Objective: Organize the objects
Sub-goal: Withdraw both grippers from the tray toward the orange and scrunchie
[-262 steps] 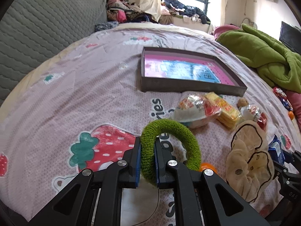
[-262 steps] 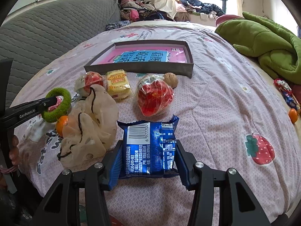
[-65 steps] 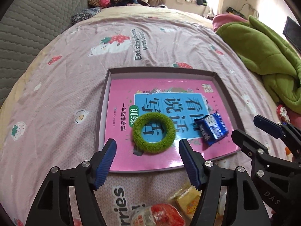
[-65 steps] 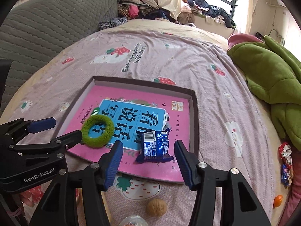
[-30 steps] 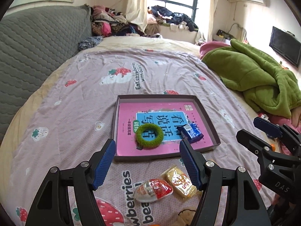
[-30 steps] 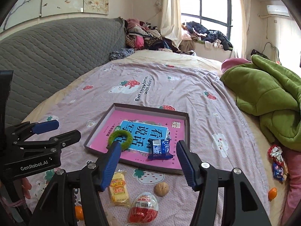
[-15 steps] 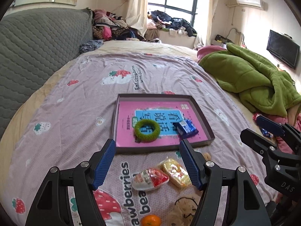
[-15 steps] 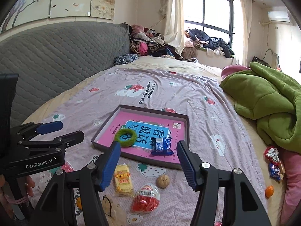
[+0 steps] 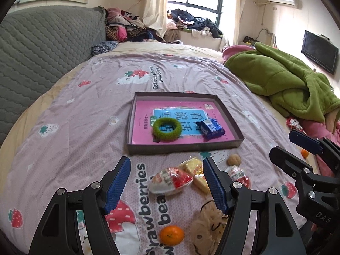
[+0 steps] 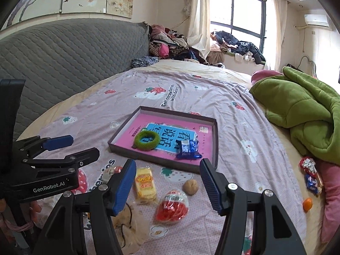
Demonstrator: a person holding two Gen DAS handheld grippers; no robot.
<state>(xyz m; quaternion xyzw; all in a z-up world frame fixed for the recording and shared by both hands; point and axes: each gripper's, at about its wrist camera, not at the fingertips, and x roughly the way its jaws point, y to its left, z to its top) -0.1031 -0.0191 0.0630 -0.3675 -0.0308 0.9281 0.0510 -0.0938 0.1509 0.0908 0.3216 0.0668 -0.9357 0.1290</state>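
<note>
**Bed, tray part-filled, both grippers empty**

Bedspread [image 9: 89, 140] fills L wrist view: tray [image 9: 184, 147] at 12, green ring [image 9: 167, 129] and blue pack [image 9: 210, 127] inside. L gripper [image 9: 165, 182] wide open, holding nothing, snacks [image 9: 170, 180] below.

R wrist view: R gripper [image 10: 167, 184] wide open, empty; tray [image 10: 148, 156] at 12, walnut [image 10: 190, 187] between the fingers.

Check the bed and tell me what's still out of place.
Only the green ring and blue packet lie in the tray. Left loose on the sheet are the yellow snack, walnut, two egg-shaped treats, an orange and a beige scrunchie.
</note>
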